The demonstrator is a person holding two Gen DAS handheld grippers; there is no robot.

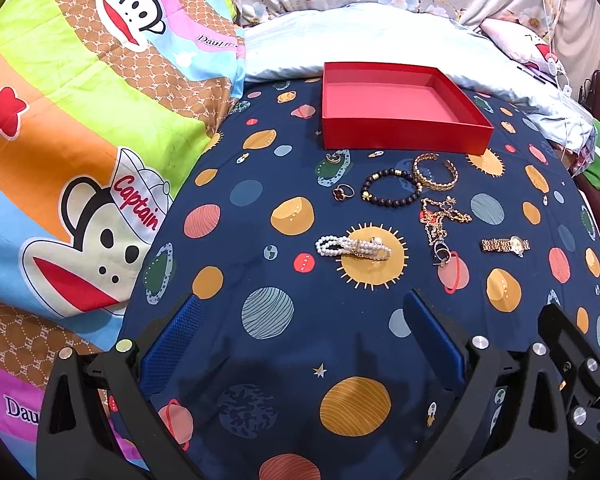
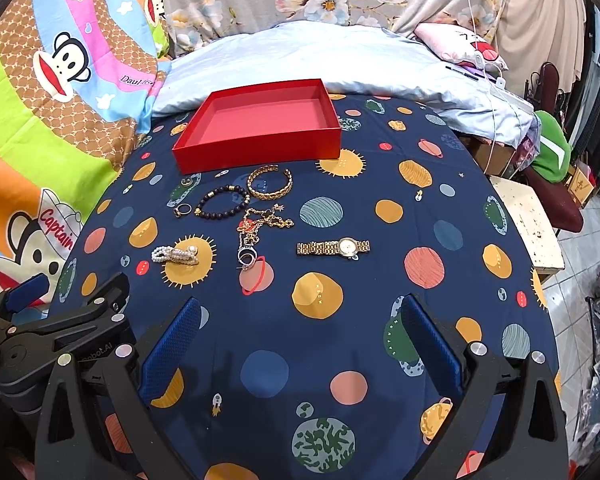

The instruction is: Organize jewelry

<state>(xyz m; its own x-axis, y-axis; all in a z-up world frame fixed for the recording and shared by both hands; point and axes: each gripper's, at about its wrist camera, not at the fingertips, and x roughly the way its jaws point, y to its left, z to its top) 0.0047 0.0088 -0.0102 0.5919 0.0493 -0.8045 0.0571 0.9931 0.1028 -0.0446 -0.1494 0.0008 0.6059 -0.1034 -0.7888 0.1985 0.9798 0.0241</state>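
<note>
Nothing packed yet: left gripper (image 1: 300, 340) and right gripper (image 2: 300, 340) both spread wide, empty. Next, probably reaching for the watch (image 2: 333, 247), nearer than the red box (image 2: 204, 152).

The monkey quilt (image 1: 80, 128) reads "Captain" on a cartoon hat and a partly cut "Daul…" beside the monkeys, the planet sheet (image 2: 340, 216) carries "SATURN", "MOON" and "MARS" on its planets, and the left gripper (image 2: 66, 320) body reads "…obot.AI".
</note>
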